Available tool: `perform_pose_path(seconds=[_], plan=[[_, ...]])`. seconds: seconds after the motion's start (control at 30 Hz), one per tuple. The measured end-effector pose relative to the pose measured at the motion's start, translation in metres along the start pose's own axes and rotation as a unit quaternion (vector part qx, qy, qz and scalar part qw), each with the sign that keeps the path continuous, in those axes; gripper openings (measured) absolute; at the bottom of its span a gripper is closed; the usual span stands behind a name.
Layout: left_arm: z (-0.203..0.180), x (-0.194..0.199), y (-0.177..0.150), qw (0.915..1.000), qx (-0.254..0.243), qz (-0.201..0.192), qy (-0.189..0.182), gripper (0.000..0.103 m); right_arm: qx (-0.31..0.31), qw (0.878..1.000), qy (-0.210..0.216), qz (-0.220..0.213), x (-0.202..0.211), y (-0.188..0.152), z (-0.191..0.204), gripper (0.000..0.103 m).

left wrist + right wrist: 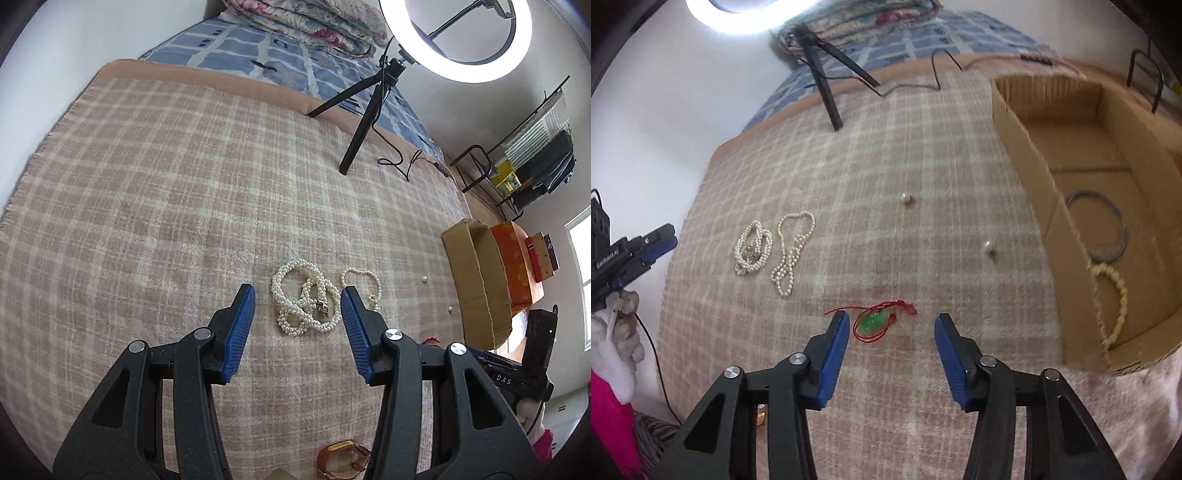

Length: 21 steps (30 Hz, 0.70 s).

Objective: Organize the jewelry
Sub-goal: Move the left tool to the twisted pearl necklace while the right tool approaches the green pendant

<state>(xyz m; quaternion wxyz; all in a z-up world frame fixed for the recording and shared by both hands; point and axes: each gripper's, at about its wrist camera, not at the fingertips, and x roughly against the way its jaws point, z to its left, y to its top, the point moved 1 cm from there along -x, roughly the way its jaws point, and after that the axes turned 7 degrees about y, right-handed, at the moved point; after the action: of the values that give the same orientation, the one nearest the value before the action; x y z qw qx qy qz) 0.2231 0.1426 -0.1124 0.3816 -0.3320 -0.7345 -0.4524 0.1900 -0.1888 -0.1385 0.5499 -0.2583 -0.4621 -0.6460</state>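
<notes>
My left gripper [297, 295] is open above the plaid blanket, its blue pads either side of a coiled thick pearl necklace [304, 301]. A thin pearl strand [364, 282] lies just right of it. Both show in the right wrist view, the thick necklace [752, 246] and the thin strand [792, 251]. My right gripper [890, 321] is open and empty, just behind a green pendant on a red cord [874, 320]. The cardboard box [1027, 147] at right holds a dark bangle [1099, 229] and a cream bead bracelet [1117, 291]. The left gripper [646, 247] shows at the left edge.
Two loose pearl pieces [908, 199] [988, 246] lie between the necklaces and the box. An amber watch [343, 459] lies under my left gripper. A ring light on a tripod [365, 110] with its cable stands at the far side. The box also shows in the left wrist view [469, 280].
</notes>
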Motion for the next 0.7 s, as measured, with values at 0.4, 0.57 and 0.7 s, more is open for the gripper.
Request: perform_pose_path(seconds=[0.4,0.57,0.7], plan=[[0.004,-0.043,0.002,0.9978,0.032,0.057,-0.012,0.049,-0.05,0.998,0.024,0.04,-0.032,-0.001,0.0,0.036],[0.003,-0.06,0.003,0.9962,0.042,0.076,-0.008,0.049,-0.069,0.996,0.028,0.04,-0.035,0.003,-0.004,0.036],[0.0,-0.072,0.002,0.9956,0.042,0.084,-0.003,0.049,-0.076,0.996,0.025,0.038,-0.04,0.008,-0.004,0.036]])
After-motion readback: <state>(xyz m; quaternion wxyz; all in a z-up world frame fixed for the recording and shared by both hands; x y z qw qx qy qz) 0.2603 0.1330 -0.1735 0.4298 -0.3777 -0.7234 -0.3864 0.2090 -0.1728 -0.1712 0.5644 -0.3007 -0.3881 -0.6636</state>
